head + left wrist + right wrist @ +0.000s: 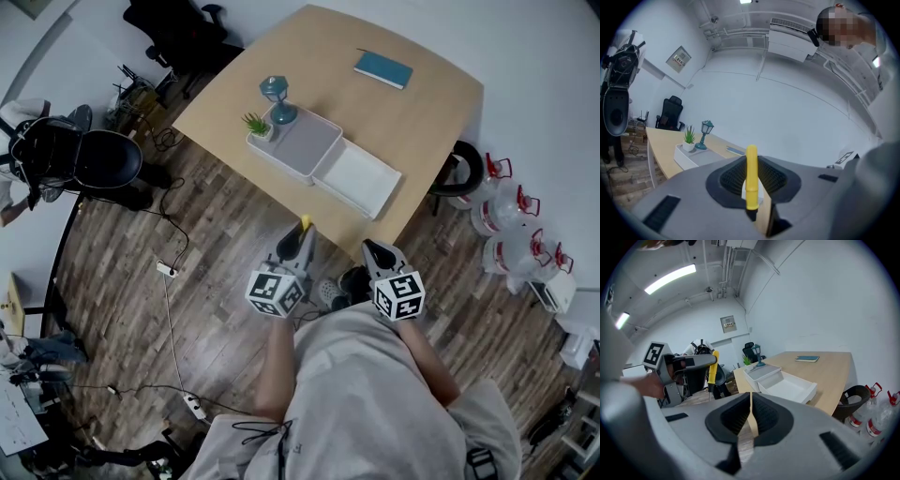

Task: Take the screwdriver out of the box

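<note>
Task looks done. The left gripper (302,236) has the screwdriver (751,178), fingers clamped on the yellow handle. It sits low centre in the left gripper view, and the handle tip pokes up past the fingers. The right gripper view shows it from the side at left of frame (712,367), roughly upright with the dark shaft pointing down.

The screwdriver is well clear of the box (361,178). The box sits open on the tabletop (412,122), upper centre of the head view, and the white half looks bare. The grey half beside it is probably the lid or a second tray; I can't tell which from here. Both grippers are off the tabletop edge, over the wood floor.

The right gripper (751,420) has its fingers pressed together with nothing between them.

What's left: at most setting the screwdriver down somewhere, which the task doesn't ask for.

Writing:
- Nothing legible.
- The cubes on both grippers carry only black-and-white square markers.
- The wall panel (678,58) at upper left of the left gripper view is too small to read.
- The teal book (382,68) shows no visible title.
</note>
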Demonstrator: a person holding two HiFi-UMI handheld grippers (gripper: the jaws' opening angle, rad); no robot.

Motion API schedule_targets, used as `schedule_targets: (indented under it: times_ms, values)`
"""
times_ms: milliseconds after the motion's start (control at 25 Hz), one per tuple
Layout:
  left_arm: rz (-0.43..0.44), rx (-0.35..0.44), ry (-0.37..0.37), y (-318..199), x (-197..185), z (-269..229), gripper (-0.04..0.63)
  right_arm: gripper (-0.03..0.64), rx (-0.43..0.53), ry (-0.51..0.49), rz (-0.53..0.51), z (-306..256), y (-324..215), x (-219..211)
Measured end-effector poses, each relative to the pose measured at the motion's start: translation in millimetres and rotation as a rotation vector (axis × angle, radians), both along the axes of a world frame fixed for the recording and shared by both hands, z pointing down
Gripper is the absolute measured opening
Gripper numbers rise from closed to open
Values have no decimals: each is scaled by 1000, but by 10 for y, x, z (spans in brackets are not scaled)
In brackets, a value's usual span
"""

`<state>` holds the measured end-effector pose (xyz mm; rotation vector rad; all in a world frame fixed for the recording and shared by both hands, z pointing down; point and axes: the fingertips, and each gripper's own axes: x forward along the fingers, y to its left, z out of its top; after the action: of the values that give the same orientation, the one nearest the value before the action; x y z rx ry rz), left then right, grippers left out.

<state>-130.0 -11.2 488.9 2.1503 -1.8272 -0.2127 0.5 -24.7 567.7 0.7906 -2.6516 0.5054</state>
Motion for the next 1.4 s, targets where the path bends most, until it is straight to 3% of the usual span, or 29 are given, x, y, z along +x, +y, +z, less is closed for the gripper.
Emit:
schedule_targets:
  times_ms: [1400]
  values:
    - [-12,69,32,234,-106,-107,67,2,47,9,-81,-81,210,-232]
